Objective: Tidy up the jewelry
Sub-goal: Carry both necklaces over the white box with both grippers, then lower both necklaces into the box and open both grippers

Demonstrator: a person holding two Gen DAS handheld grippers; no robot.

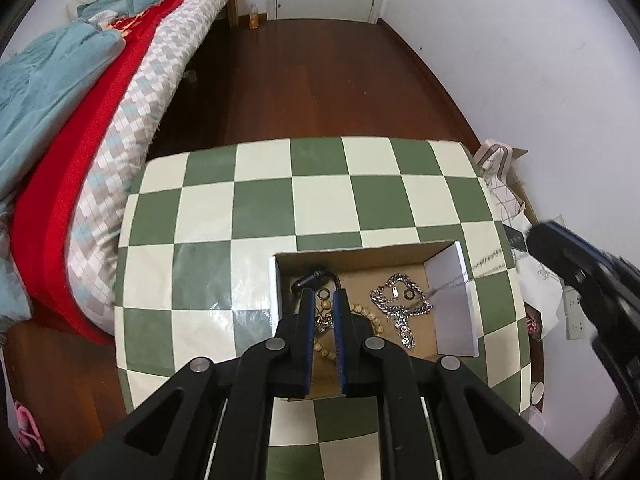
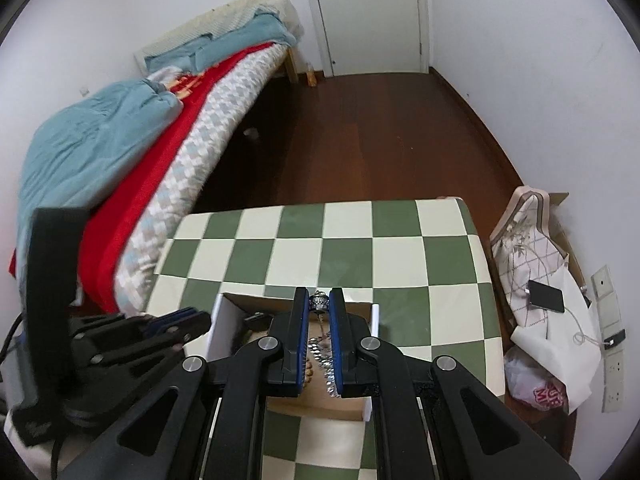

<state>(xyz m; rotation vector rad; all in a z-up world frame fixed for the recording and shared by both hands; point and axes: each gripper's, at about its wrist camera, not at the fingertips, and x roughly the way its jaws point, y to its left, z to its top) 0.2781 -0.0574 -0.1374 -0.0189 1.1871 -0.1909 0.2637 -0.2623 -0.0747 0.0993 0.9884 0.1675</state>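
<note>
1. Silver chain (image 2: pixel 319 303) is hanging pinched at the tips of the right gripper (image 2: pixel 319 300), trailing down between its fingers into the box (image 2: pixel 218 330).
2. Lifting slowly should be freeing it from the tangle below.
3. Left gripper (image 1: pixel 323 300) is hovering narrowly parted over the beads (image 1: pixel 362 312), gripping nothing.

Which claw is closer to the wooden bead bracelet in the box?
Left. The left claw hangs right over the wooden bead bracelet in the box. The right claw is off to the side, pinching a silver chain.
</note>
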